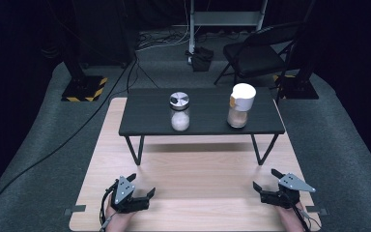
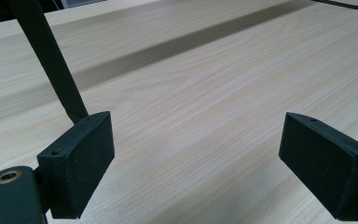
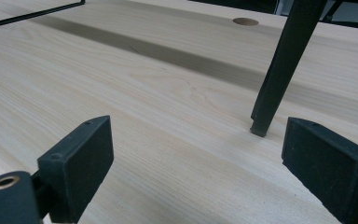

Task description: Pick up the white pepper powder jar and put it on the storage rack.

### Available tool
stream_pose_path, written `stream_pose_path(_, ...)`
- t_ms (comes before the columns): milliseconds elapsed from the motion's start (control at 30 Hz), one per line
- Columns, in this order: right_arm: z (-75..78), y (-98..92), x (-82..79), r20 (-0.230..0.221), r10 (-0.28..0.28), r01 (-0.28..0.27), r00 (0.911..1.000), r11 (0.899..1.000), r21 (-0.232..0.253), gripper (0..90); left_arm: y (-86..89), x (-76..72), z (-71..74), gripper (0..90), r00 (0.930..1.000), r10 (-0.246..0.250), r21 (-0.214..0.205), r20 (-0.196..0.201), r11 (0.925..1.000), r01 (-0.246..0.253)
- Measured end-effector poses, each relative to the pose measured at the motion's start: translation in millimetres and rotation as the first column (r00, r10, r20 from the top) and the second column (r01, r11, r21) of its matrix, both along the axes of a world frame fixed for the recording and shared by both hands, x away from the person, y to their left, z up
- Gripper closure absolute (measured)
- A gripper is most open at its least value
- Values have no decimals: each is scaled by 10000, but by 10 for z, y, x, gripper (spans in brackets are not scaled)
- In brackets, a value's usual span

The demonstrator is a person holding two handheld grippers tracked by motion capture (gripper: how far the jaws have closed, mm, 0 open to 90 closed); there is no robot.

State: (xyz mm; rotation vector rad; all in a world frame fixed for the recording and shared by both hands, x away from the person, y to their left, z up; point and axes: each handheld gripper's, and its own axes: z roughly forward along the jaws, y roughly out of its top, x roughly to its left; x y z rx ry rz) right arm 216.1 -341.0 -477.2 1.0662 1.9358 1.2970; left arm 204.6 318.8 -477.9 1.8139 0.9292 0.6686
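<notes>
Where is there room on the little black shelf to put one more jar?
The black shelf is bare at its left end, left of the glass shaker. A smaller gap lies between the shaker and the white-lidded jar. Right of that jar only a narrow strip remains. The wooden table is bare between the open left gripper and right gripper.

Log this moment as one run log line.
left gripper: open, empty | right gripper: open, empty | shaker jar, white-lidded jar: upright on black shelf, untouched
</notes>
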Motion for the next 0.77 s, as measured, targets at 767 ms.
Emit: stream_pose_path(767, 4, -1, 2, -31, 27, -27, 10000, 10000, -5, 81, -4, 3, 2, 100, 10000, -36, 41, 10, 10000, 35)
